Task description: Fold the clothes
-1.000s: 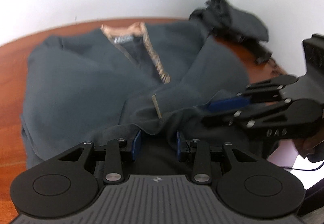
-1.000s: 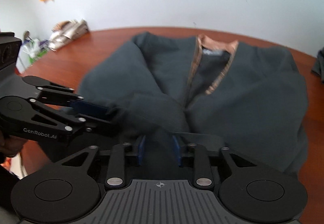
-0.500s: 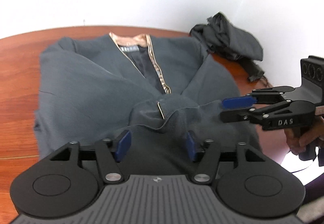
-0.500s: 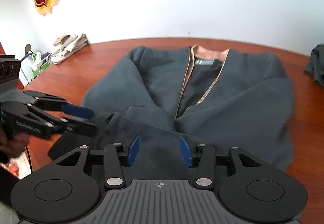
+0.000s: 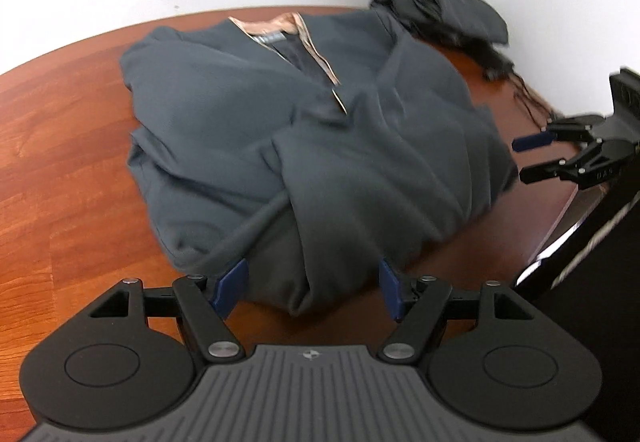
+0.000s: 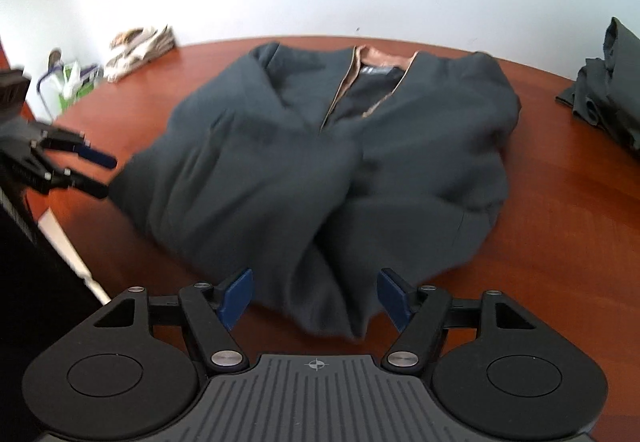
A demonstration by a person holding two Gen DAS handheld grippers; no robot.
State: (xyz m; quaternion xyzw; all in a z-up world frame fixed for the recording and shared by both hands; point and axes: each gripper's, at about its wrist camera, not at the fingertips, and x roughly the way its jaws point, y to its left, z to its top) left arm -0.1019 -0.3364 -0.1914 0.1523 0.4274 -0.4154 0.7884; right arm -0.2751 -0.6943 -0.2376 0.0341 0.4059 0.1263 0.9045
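Your left gripper (image 5: 312,290) is spread wide, pinching nothing, blue pads either side of the near fold. Your right gripper (image 6: 316,296) is the same: spread, empty. The dark grey jacket (image 5: 304,138) lies mid-table on the wooden table (image 5: 60,146), sleeves crossed over the front, tan collar at the far edge. A dark garment pile (image 5: 444,14) sits far right.

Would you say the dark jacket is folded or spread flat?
Partly folded: the jacket has both sleeves crossed over its front, collar showing.
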